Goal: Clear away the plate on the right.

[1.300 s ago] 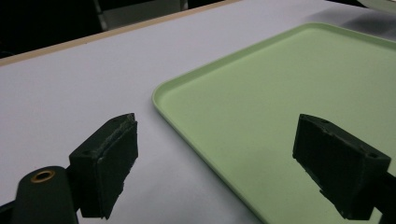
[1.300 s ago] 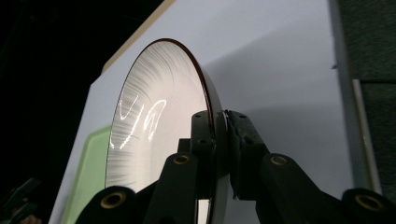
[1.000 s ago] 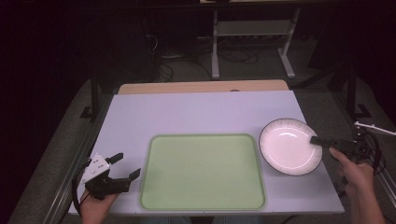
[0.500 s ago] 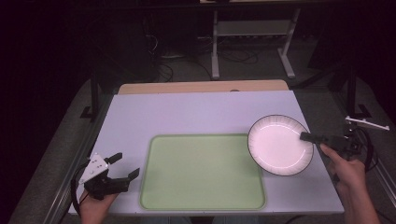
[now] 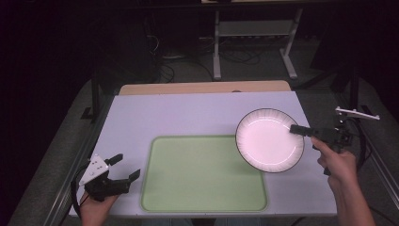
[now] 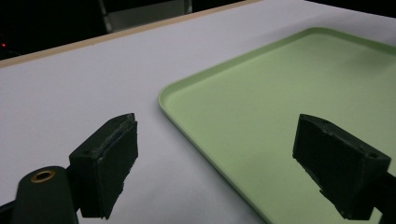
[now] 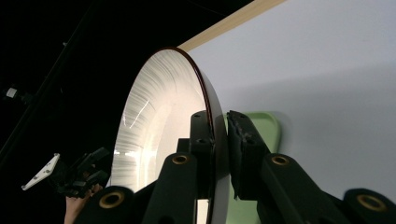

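A white plate (image 5: 268, 139) with a thin dark rim hangs tilted above the table, over the right edge of the green tray (image 5: 202, 174). My right gripper (image 5: 301, 131) is shut on the plate's right rim. In the right gripper view the plate (image 7: 159, 121) stands edge-on, pinched between the two jaws of the right gripper (image 7: 222, 140), with a corner of the tray (image 7: 266, 130) behind it. My left gripper (image 5: 124, 167) rests open at the table's front left, just left of the tray. Nothing lies between the jaws of the left gripper (image 6: 219, 144) above the tray's corner (image 6: 289, 107).
The pale table (image 5: 188, 115) has a wooden strip (image 5: 202, 87) along its far edge. Behind it, metal stand legs (image 5: 249, 42) and cables sit on the dark floor. The left gripper (image 7: 88, 170) shows far off in the right gripper view.
The right gripper has carried the plate leftward and up off the table, from beside the tray to over its right edge. The left gripper has stayed put.
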Action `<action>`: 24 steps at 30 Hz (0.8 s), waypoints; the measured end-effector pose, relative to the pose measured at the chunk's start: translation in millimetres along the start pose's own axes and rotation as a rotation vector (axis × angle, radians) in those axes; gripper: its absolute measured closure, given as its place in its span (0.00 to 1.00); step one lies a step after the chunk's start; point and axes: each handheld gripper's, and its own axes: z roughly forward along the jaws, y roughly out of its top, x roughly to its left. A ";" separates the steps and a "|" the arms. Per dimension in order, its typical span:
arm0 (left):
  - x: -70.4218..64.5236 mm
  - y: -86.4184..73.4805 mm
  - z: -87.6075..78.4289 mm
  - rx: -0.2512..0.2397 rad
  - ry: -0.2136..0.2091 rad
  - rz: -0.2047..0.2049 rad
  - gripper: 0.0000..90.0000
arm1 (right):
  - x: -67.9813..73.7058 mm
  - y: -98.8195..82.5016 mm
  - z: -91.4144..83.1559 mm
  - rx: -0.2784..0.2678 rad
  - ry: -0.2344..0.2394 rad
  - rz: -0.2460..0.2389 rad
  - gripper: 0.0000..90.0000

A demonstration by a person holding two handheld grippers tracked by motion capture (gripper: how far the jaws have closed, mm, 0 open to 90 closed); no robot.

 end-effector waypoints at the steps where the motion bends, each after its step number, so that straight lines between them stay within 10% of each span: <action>1: 0.0 0.0 0.1 0.001 0.000 0.000 0.15 | 2.8 1.1 1.4 0.001 0.002 -0.006 0.89; 24: 2.1 -0.7 -0.3 -0.004 0.006 -0.011 0.15 | 59.1 7.8 68.0 0.068 0.072 -0.066 0.89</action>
